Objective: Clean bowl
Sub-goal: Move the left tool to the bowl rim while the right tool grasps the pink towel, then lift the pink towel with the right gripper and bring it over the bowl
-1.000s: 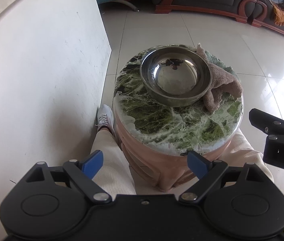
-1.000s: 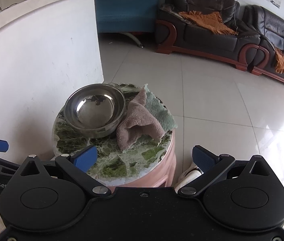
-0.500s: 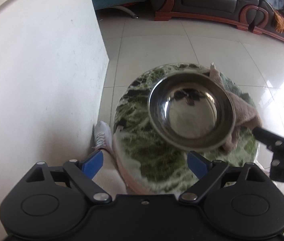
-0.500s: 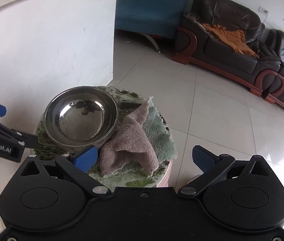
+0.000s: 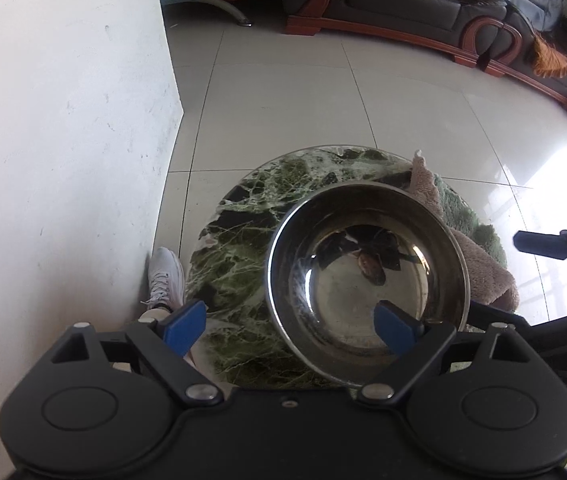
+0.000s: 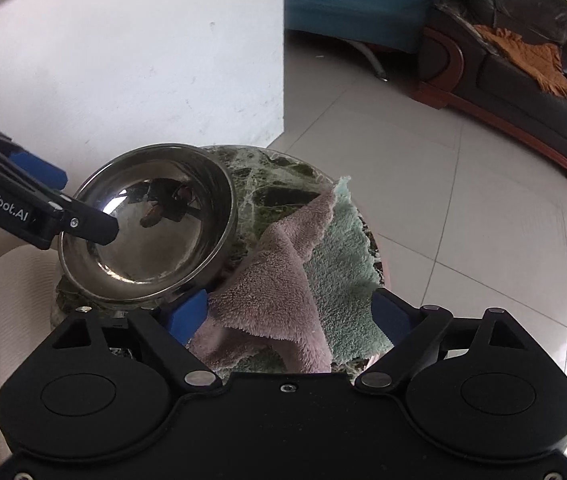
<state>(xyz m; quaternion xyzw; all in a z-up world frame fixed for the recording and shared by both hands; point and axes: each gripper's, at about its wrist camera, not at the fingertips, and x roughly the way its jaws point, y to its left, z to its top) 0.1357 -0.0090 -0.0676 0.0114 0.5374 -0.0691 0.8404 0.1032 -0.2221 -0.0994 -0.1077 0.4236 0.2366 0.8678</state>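
1. Steel bowl (image 5: 367,284) sits on the round green marble stool top (image 5: 239,240); nothing inside but reflections.
2. Left gripper (image 5: 291,326) straddles the bowl's near rim: one blue pad (image 5: 393,328) inside, the other outside over the marble. Jaws wide, gripping nothing.
3. Right gripper (image 6: 289,314) hangs over the pink-and-green cloth (image 6: 283,280) just beside the bowl. Its jaws have just been closing, cloth between the tips, pads not pressing it yet.
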